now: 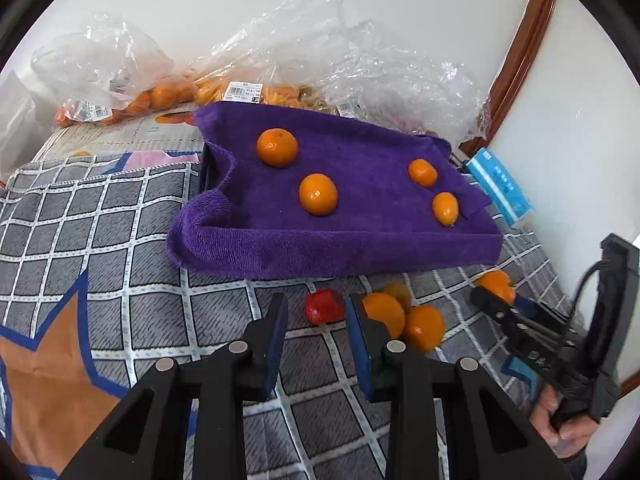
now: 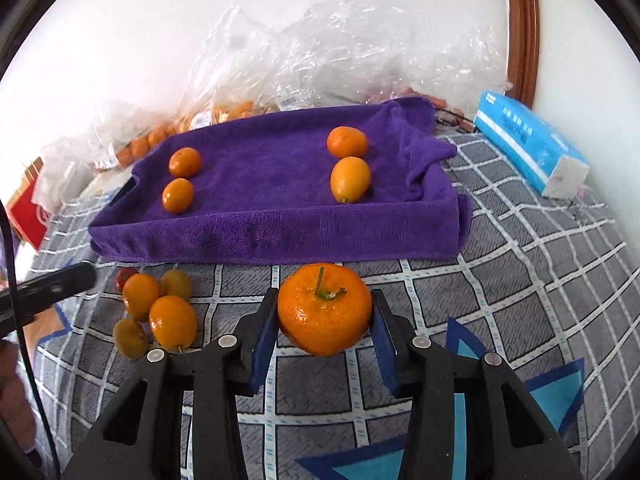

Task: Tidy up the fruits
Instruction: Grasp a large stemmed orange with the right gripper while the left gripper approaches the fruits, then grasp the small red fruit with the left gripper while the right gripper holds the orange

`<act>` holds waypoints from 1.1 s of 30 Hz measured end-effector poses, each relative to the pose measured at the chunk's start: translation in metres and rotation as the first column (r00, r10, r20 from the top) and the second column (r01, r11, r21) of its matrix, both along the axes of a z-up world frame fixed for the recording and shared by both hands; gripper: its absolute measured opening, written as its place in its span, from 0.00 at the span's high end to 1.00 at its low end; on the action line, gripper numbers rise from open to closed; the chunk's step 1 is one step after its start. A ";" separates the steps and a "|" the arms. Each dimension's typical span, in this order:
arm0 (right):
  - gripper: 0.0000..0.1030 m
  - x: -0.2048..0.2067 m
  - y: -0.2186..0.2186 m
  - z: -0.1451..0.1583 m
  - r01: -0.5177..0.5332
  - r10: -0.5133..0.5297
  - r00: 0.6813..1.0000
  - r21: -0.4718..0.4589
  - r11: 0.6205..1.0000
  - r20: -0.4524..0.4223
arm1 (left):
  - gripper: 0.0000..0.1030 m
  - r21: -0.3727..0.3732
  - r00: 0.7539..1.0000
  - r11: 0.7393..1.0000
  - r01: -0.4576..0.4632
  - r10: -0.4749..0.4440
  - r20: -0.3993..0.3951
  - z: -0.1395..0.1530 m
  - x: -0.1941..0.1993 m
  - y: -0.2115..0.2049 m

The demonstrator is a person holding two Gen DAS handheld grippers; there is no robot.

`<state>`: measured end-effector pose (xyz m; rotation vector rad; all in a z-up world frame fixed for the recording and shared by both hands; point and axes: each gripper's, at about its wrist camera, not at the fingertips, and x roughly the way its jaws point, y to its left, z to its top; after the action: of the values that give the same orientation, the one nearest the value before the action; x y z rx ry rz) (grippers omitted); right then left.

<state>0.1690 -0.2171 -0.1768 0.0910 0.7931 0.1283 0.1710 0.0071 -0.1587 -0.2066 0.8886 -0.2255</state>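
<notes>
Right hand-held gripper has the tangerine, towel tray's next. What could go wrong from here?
1. The right hand-held gripper pinches the tangerine only at its sides; the round fruit could slip out.
2. The purple towel drapes over a raised edge that may snag it.
3. Four fruits already lie there; a drop could knock the kumquat.

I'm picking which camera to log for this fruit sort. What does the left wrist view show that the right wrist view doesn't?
Only the left wrist view: the shut, empty left gripper and the small red fruit in full.

Only the right wrist view: the large stemmed orange mandarin seen whole, clamped in the right gripper, and a red bag at the left edge.

Both: the purple towel-covered tray holding four orange fruits, clear plastic bags, and the blue tissue pack.
</notes>
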 end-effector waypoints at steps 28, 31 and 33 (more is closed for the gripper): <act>0.58 0.001 -0.014 -0.002 -0.025 0.025 1.000 0.139 0.990 0.004 | 0.77 -0.016 0.997 0.997 0.077 -0.077 0.025 -0.015 0.007 -0.006; 0.58 0.001 -0.015 -0.002 -0.022 0.021 1.000 0.141 0.990 0.005 | 0.77 -0.026 0.997 0.998 0.062 -0.060 0.054 -0.011 0.003 -0.004; 0.58 0.000 -0.015 -0.001 -0.021 0.020 1.000 0.141 0.990 0.010 | 0.77 -0.034 0.995 0.998 0.048 -0.045 0.084 -0.007 -0.002 -0.001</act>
<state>0.1693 -0.2321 -0.1779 0.2161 0.7759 0.2039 0.1687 0.0063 -0.1660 -0.2089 0.8077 -0.2922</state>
